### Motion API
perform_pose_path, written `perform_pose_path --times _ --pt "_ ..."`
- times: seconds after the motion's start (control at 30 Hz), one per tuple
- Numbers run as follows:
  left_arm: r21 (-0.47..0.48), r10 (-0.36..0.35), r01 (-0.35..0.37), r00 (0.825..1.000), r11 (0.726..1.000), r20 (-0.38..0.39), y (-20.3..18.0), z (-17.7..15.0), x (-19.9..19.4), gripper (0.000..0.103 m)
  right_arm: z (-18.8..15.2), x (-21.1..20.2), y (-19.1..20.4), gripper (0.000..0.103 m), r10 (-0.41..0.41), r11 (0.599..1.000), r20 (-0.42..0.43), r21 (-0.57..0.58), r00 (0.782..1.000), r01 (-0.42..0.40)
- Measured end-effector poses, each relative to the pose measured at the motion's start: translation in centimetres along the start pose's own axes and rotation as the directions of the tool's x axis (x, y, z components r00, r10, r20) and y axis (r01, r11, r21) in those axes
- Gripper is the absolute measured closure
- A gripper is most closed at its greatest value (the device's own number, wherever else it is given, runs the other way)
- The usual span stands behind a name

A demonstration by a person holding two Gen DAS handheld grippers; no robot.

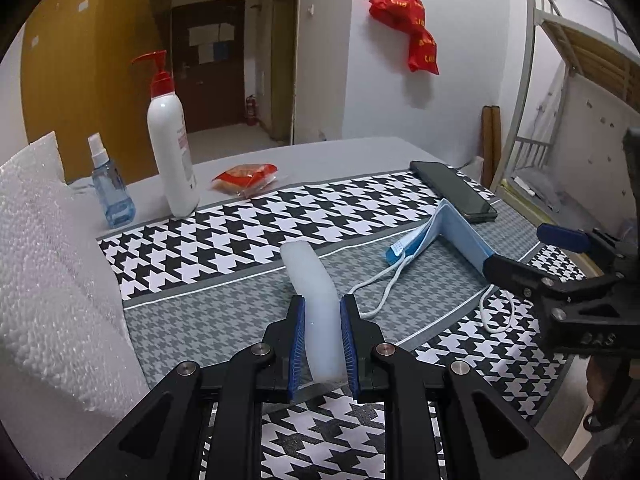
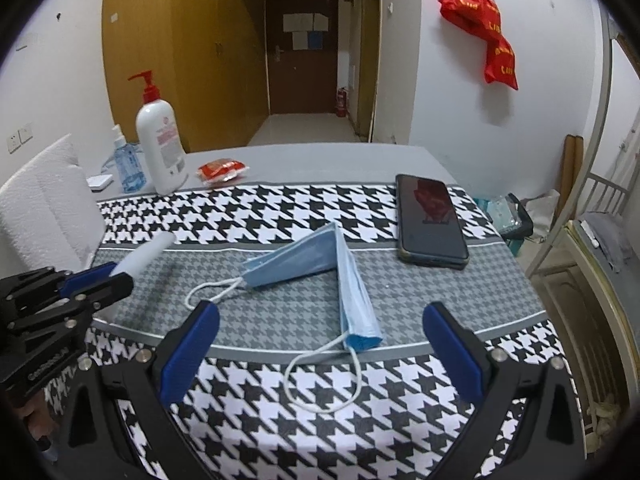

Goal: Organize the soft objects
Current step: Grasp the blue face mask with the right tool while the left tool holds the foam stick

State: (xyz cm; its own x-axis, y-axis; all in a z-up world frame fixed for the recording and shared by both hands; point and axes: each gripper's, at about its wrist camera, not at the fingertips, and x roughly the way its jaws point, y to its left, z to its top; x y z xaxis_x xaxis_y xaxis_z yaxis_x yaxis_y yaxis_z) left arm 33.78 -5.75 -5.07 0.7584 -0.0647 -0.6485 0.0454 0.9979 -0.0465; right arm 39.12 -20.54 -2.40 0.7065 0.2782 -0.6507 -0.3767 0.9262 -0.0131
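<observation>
My left gripper (image 1: 322, 312) is shut on a soft translucent white strip (image 1: 310, 276), which sticks out forward between the blue pads and bends a little to the left. From the right wrist view the same strip (image 2: 148, 256) pokes out of the left gripper (image 2: 114, 276) at the left edge. A folded light-blue face mask (image 2: 336, 272) with white ear loops lies on the houndstooth mat (image 2: 280, 216), bent into a V. My right gripper (image 2: 320, 328) stands open just in front of the mask, one finger on each side of its near end, touching nothing. In the left wrist view the mask (image 1: 452, 232) lies ahead of the right gripper (image 1: 528, 256).
A dark phone (image 2: 430, 220) lies at the mat's far right. Behind the mat stand a white pump bottle (image 2: 160, 148) and a small blue spray bottle (image 2: 126, 164), with a red snack packet (image 2: 220, 170) beside them. White foam sheets (image 1: 44, 264) rise at the left table edge.
</observation>
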Motion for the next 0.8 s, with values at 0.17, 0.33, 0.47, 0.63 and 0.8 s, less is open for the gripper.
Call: perform_pose_path --times 0.17,0.33,0.47,0.63,0.8 --pt "-0.007 -0.011 0.011 1.0 1.0 -0.017 0.2 -0.1 0.5 0.084 0.2 1.5 -0.7 0.0 -0.014 1.0 -0.03 0.005 0.999 0.014" --pt "-0.014 -0.018 0.018 1.0 1.0 -0.015 0.5 -0.1 0.6 0.084 0.3 2.8 -1.0 0.0 -0.03 1.0 -0.057 0.006 0.998 0.031" --pt "-0.018 -0.023 0.023 1.0 1.0 -0.013 0.6 -0.2 0.5 0.084 0.5 3.4 -1.0 0.0 -0.033 0.999 -0.071 0.005 0.997 0.033" --pt "-0.016 -0.032 0.032 0.999 0.999 -0.003 0.5 -0.1 0.2 0.084 0.4 4.2 -0.9 0.022 -0.024 1.0 -0.095 0.003 0.995 0.025" --pt "-0.02 -0.041 0.041 0.999 0.999 0.008 0.5 -0.1 -0.2 0.084 0.0 4.9 -1.1 0.083 -0.027 0.999 -0.135 0.016 0.99 0.029"
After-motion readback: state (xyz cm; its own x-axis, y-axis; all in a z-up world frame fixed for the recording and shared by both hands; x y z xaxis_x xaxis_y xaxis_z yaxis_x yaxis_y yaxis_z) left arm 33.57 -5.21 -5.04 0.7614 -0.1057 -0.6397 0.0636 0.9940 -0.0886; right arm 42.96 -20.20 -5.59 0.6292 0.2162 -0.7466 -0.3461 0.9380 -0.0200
